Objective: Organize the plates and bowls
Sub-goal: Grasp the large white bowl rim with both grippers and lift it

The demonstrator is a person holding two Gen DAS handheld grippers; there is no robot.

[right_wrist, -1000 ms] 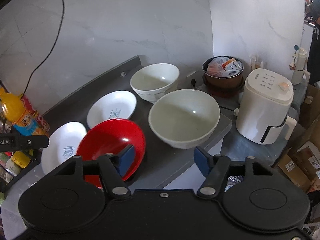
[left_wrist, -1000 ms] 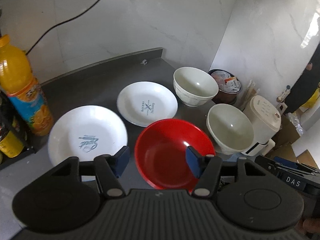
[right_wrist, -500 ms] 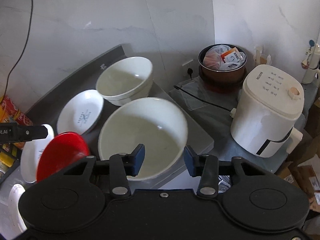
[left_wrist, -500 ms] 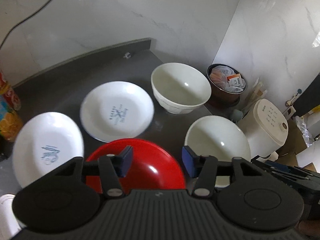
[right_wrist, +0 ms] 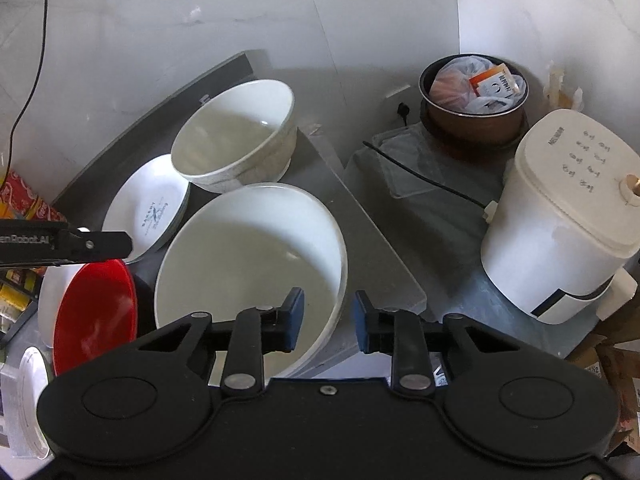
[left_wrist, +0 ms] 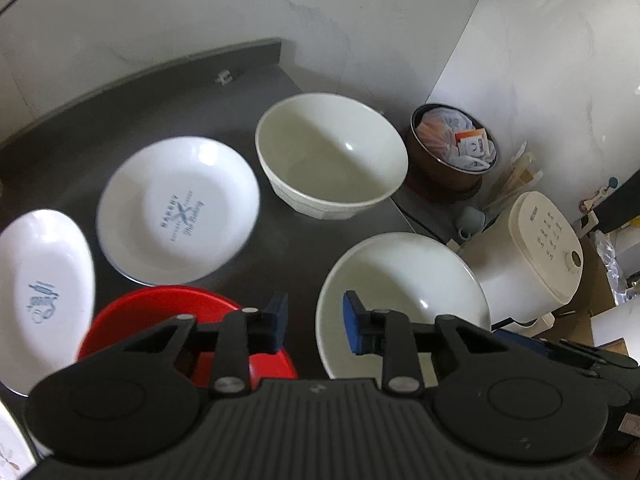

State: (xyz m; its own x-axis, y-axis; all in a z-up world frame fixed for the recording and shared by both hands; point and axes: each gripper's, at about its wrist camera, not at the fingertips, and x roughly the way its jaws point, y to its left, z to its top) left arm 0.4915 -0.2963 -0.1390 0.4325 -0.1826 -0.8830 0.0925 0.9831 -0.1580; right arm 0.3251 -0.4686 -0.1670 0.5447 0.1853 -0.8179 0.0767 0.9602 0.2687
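Right wrist view: your right tool [right_wrist: 329, 322] is apart, straddling the near bowl's [right_wrist: 248, 256] rim on the counter [right_wrist: 360, 216]. Left tool [left_wrist: 312, 322] apart too, empty. Next up, I'd guess: clamp and lift.

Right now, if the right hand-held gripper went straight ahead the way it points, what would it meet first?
Most likely the near rim of the large white ceramic bowl: the open right hand-held gripper straddles that rim's right edge. Depth is unclear, so it may sit slightly above.
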